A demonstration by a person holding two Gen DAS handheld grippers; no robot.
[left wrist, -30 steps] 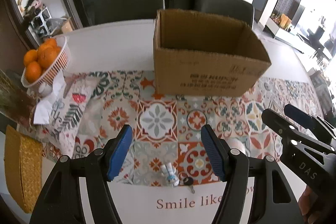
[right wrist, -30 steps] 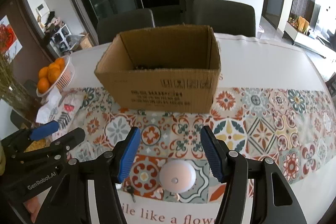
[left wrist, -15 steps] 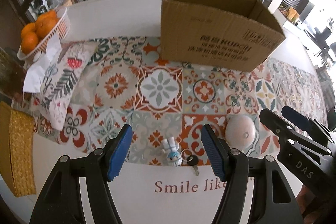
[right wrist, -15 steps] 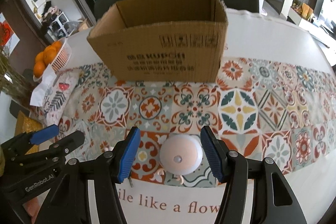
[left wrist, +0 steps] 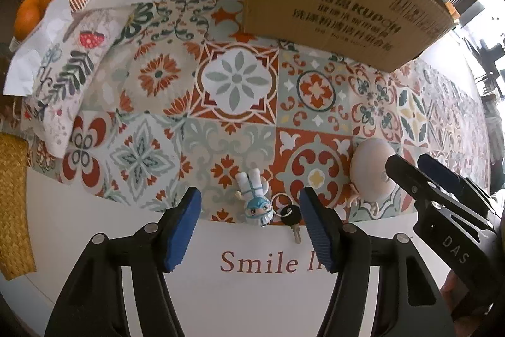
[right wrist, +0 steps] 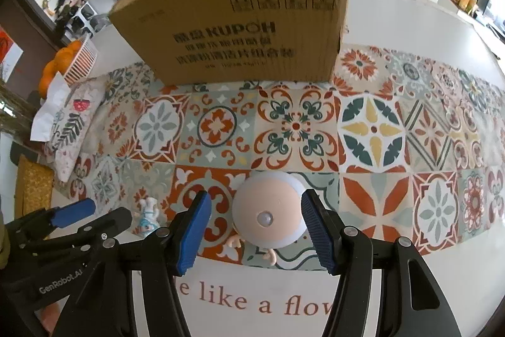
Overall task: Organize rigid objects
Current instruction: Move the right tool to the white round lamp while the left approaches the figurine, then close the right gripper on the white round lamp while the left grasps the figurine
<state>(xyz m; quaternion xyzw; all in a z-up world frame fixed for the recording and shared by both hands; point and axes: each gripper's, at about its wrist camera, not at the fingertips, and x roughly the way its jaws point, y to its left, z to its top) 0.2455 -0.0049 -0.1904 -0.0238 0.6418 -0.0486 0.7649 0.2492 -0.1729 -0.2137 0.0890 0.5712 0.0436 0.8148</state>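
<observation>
Near tabletop edge: left gripper (left wrist: 249, 207), jaws spread, straddles figurine (left wrist: 255, 200) with key (left wrist: 292, 218); right gripper (right wrist: 255, 223), jaws spread, flanks dome (right wrist: 268, 213), seemingly light, rigid, slippery; grip its sides.

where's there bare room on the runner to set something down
Free: the tiled stretch between the cardboard box and the round lamp, and the runner to the right of the lamp. Crowded: the near edge, where astronaut keychain, key and lamp sit between both open tongs.
</observation>
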